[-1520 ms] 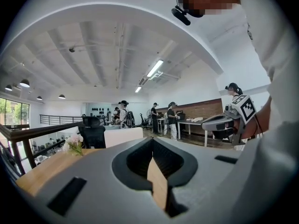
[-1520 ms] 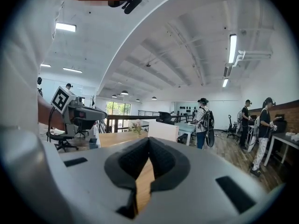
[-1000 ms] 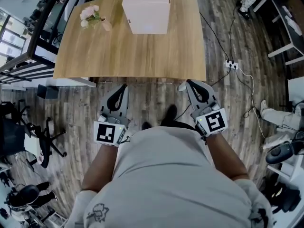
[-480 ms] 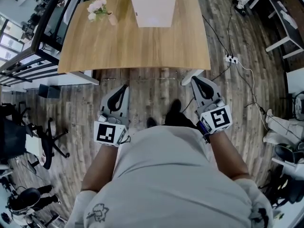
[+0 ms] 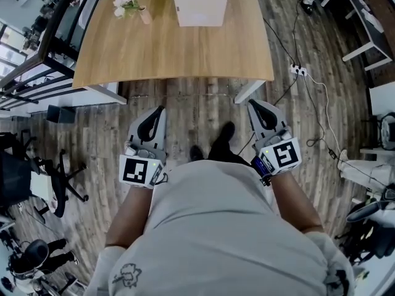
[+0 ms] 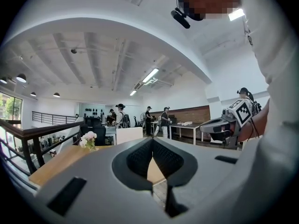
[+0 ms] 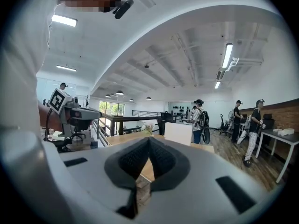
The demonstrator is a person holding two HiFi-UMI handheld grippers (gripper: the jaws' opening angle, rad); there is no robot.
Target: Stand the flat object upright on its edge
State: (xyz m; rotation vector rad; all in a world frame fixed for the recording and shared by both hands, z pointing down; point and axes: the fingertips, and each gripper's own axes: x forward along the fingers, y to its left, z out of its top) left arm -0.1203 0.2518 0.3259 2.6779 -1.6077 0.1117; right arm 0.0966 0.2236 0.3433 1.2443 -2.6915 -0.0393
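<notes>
Okay, so I'm nowhere near contact yet. The left gripper (image 5: pixel 160 111) and right gripper (image 5: pixel 253 103) hang low in the middle of the head view, jaws pressed together with nothing in them. The white board (image 5: pixel 200 4) sits at the top edge of the frame, on the far side of the table (image 5: pixel 166 48), right of the flowers (image 5: pixel 128 0). My plan: step in close, open both before reaching, then take opposite edges so it doesn't skid.
</notes>
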